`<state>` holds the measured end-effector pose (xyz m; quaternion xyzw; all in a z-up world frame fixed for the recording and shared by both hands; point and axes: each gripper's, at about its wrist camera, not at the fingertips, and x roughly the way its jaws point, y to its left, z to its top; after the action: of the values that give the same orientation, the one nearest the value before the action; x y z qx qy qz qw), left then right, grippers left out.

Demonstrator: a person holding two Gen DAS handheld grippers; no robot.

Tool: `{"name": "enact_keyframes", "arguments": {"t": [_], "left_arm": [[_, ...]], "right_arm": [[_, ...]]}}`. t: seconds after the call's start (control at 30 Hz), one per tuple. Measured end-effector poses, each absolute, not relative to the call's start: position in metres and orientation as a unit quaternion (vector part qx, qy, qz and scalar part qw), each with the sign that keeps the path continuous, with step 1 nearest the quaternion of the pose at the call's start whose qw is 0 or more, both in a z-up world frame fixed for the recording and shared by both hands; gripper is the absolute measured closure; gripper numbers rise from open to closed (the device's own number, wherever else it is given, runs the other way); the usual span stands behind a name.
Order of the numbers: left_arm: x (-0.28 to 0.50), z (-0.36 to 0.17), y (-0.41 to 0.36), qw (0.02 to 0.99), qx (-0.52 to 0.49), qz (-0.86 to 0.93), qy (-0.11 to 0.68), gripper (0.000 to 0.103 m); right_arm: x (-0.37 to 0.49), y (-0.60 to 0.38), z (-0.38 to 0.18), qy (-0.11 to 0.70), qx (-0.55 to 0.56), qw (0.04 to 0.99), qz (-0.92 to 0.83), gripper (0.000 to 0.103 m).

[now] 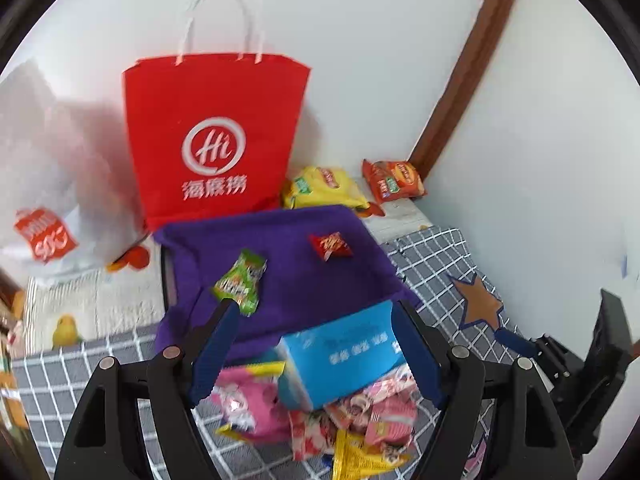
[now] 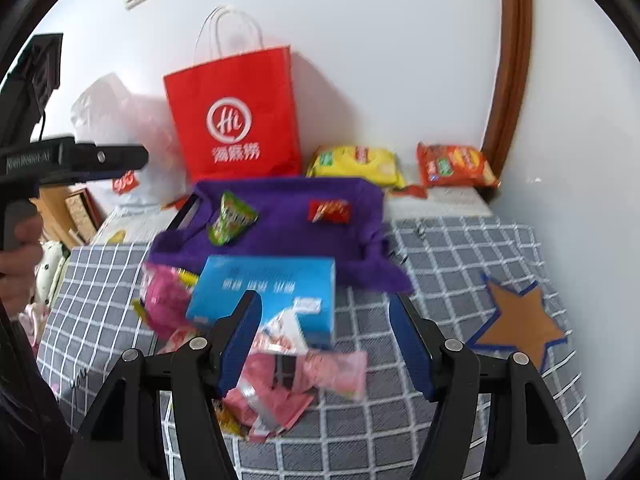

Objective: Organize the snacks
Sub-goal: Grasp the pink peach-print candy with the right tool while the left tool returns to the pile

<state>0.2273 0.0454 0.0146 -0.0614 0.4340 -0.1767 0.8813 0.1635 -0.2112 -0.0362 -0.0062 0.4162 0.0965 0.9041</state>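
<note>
A purple cloth-lined tray (image 1: 280,276) (image 2: 288,236) lies on the checked bedspread and holds a green snack packet (image 1: 240,280) (image 2: 230,218) and a small red packet (image 1: 330,245) (image 2: 329,211). In front of it lie a blue box (image 1: 344,354) (image 2: 264,292) and a heap of pink packets (image 1: 360,408) (image 2: 288,376). My left gripper (image 1: 316,312) is open, its fingers on either side of the blue box. My right gripper (image 2: 326,304) is open and empty, above the box's right end and the pink packets.
A red paper bag (image 1: 212,136) (image 2: 236,116) stands against the white wall. A yellow packet (image 1: 324,190) (image 2: 356,162) and an orange packet (image 1: 394,180) (image 2: 456,166) lie behind the tray. A white plastic bag (image 1: 48,184) sits at the left. A brown star patch (image 2: 520,320) marks the bedspread.
</note>
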Motion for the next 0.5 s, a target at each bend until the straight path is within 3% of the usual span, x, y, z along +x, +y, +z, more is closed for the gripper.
{"name": "enact_keyframes", "arguments": {"t": [0.5], "left_arm": [[0.174,-0.060,0.070,0.866,-0.083,-0.105,0.482,0.026]], "right_arm": [[0.174,-0.239,-0.143,0.502,0.038,0.857,0.105,0.039]]}}
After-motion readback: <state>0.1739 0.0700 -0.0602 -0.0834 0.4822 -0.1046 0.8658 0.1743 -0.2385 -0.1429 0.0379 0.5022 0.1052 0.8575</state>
